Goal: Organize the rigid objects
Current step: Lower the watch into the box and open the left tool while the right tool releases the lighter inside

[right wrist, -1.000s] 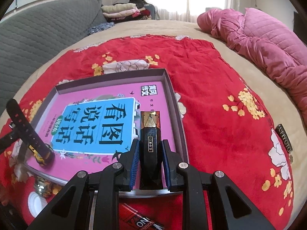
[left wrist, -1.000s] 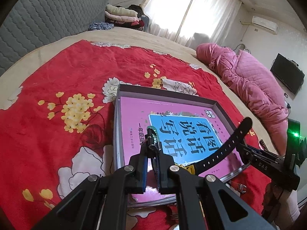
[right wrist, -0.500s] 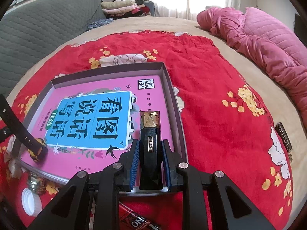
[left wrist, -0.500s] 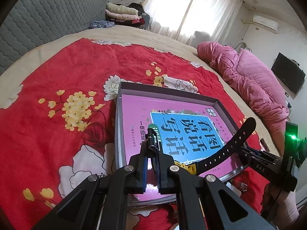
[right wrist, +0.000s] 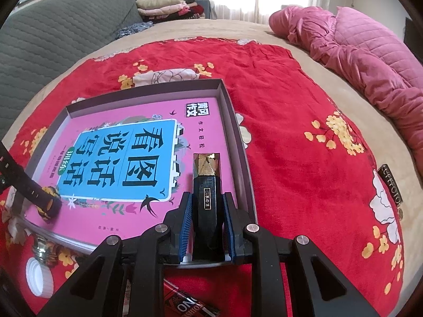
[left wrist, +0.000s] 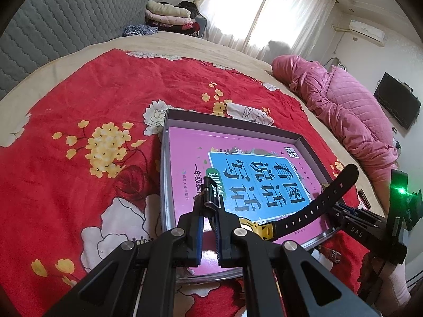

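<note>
faceted gold-capped black bottle point(right wrist: 207, 192) over glossy book point(right wrist: 127, 158).

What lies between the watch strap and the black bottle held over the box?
In the right wrist view, only the pink book's blue title panel lies between the watch strap and the black bottle; nothing else rests there.

Both wrist views: same book point(left wrist: 246, 185) close below.

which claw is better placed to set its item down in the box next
Right, likely. The right claw grips the black bottle low over the pink book in the box. The left claw pinches a watch whose strap juts up sideways.
</note>
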Demonstrator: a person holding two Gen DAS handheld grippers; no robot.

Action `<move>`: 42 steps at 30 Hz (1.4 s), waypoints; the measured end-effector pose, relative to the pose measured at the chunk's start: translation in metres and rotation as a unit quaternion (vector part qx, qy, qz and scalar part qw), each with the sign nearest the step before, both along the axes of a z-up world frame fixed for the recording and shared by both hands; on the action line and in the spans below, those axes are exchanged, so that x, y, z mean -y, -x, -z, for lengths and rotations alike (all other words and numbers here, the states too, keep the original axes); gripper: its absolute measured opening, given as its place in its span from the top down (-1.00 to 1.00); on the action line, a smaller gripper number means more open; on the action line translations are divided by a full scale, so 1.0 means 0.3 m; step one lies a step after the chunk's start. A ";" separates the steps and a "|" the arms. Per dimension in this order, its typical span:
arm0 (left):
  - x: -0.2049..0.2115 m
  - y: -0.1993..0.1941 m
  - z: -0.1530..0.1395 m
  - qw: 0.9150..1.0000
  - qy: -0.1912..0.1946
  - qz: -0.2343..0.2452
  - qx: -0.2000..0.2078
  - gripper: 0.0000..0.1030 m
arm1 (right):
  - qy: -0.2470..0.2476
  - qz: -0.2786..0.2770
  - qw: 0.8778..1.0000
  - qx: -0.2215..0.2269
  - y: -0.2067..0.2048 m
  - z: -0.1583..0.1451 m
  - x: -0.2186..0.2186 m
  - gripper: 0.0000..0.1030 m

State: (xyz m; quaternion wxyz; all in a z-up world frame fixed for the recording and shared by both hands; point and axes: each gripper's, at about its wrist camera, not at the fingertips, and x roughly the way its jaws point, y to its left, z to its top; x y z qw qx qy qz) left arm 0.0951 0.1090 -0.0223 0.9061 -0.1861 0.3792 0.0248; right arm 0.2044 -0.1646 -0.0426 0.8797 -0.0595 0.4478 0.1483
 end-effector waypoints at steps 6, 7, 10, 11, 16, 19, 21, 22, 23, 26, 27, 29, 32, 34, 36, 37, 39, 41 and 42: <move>0.002 -0.001 0.000 1.000 -0.001 0.004 -0.002 0.86 | -0.001 0.000 1.000 0.008 0.007 -0.017 -0.003 0.51; 0.003 0.000 -0.001 1.000 -0.001 0.004 -0.002 0.86 | 0.001 0.001 1.000 0.011 0.008 -0.020 -0.004 0.51; 0.004 0.000 -0.002 1.000 -0.001 0.005 -0.003 0.86 | 0.005 0.002 1.000 0.015 0.015 -0.027 -0.003 0.50; 0.003 -0.001 -0.001 1.000 -0.001 0.004 -0.003 0.86 | 0.004 0.002 1.000 0.016 0.017 -0.030 -0.002 0.49; -0.003 -0.002 0.003 1.000 -0.003 -0.001 -0.009 0.85 | 0.007 0.007 1.000 0.026 0.036 -0.048 0.009 0.39; -0.006 -0.002 0.006 1.000 -0.001 0.000 -0.011 0.85 | -0.002 0.008 0.999 0.034 0.055 -0.068 0.024 0.19; -0.006 -0.003 0.007 1.000 0.002 0.002 -0.011 0.85 | -0.001 0.007 0.999 0.039 0.069 -0.079 0.028 0.18; -0.005 -0.003 0.008 1.000 0.002 0.003 -0.011 0.85 | -0.002 0.006 0.999 0.041 0.074 -0.083 0.027 0.18; -0.002 -0.002 0.008 1.000 0.002 0.005 -0.010 0.85 | -0.003 0.005 0.999 0.045 0.082 -0.091 0.029 0.18; 0.010 -0.001 0.008 1.000 -0.005 0.013 -0.011 0.86 | -0.009 0.003 0.999 0.051 0.099 -0.107 0.034 0.17; 0.013 -0.001 0.008 1.000 -0.007 0.014 -0.010 0.86 | -0.011 0.002 0.999 0.053 0.106 -0.114 0.036 0.17; 0.020 0.000 0.008 1.000 -0.012 0.016 -0.009 0.86 | -0.012 0.002 0.998 0.055 0.117 -0.123 0.038 0.17; 0.023 0.007 0.006 1.000 -0.011 0.019 -0.007 0.86 | -0.017 0.004 0.998 0.056 0.128 -0.136 0.046 0.16; 0.023 0.010 0.005 1.000 -0.013 0.018 -0.006 0.85 | -0.021 0.004 0.998 0.058 0.138 -0.144 0.053 0.16; 0.023 0.014 -0.001 1.000 -0.016 0.016 -0.003 0.85 | -0.024 0.006 0.998 0.058 0.144 -0.149 0.057 0.16; 0.024 0.018 -0.003 1.000 -0.018 0.016 -0.001 0.85 | -0.026 0.006 0.998 0.058 0.147 -0.151 0.060 0.16; 0.025 0.023 -0.009 1.000 -0.021 0.016 0.003 0.85 | -0.030 0.008 0.998 0.060 0.154 -0.155 0.067 0.15; 0.028 0.030 -0.013 1.000 -0.023 0.018 0.005 0.82 | -0.036 0.010 0.997 0.060 0.155 -0.161 0.075 0.15; 0.030 0.035 -0.015 0.999 -0.025 0.019 0.008 0.80 | -0.039 0.013 0.997 0.060 0.156 -0.166 0.081 0.15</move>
